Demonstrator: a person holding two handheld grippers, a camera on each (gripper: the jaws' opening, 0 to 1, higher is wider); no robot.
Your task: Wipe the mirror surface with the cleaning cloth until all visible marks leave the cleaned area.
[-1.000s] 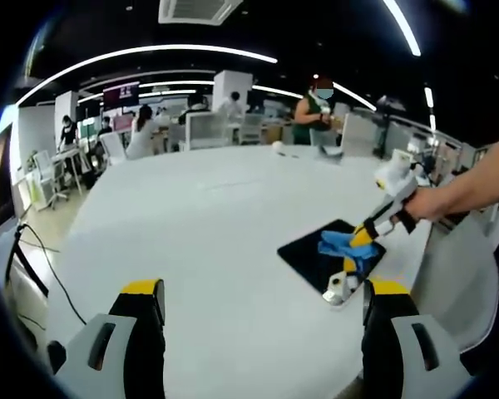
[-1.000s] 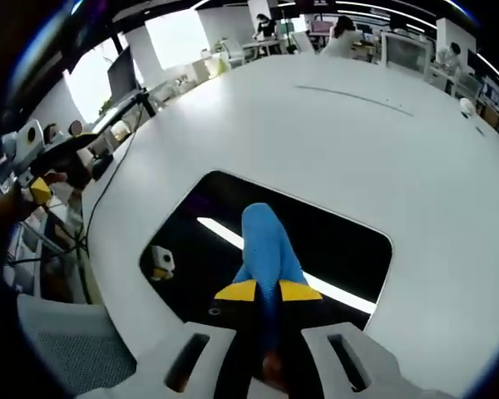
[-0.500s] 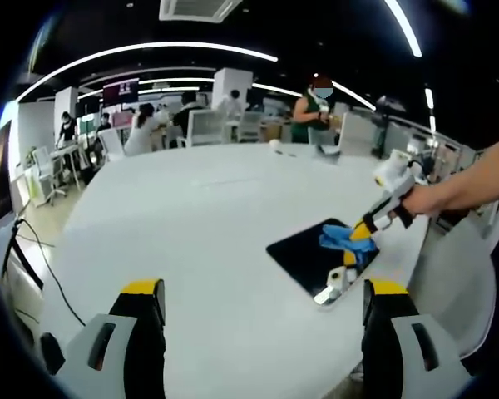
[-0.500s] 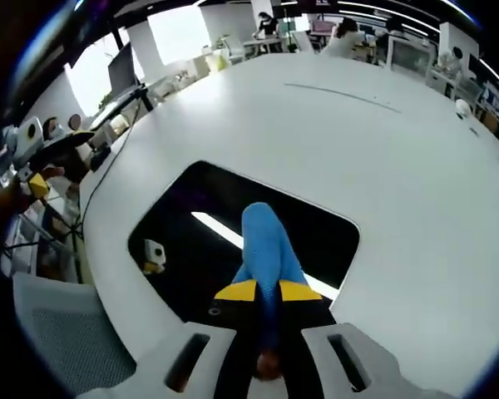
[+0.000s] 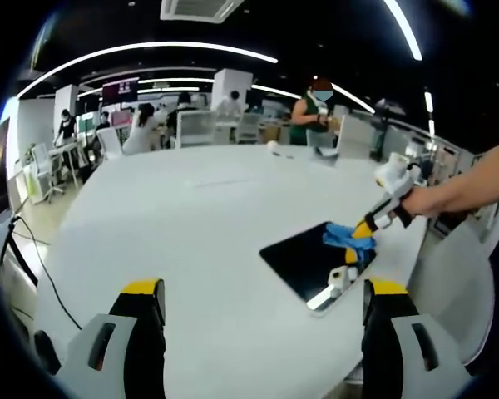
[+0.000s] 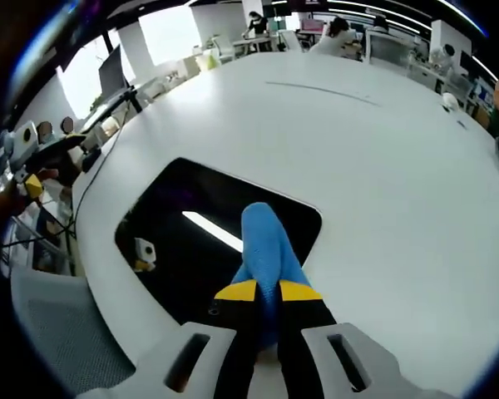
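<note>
Yellow-tipped jaws of your right gripper (image 6: pixel 268 291) clamp the blue cleaning cloth (image 6: pixel 266 249), pressing it on the dark mirror (image 6: pixel 195 249) lying flat on the white table (image 6: pixel 382 166). Your left gripper (image 5: pixel 262 295) hangs with jaws spread, holding nothing.

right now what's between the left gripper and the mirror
Bare white table: in the left gripper view nothing lies between the open left gripper and the mirror.
</note>
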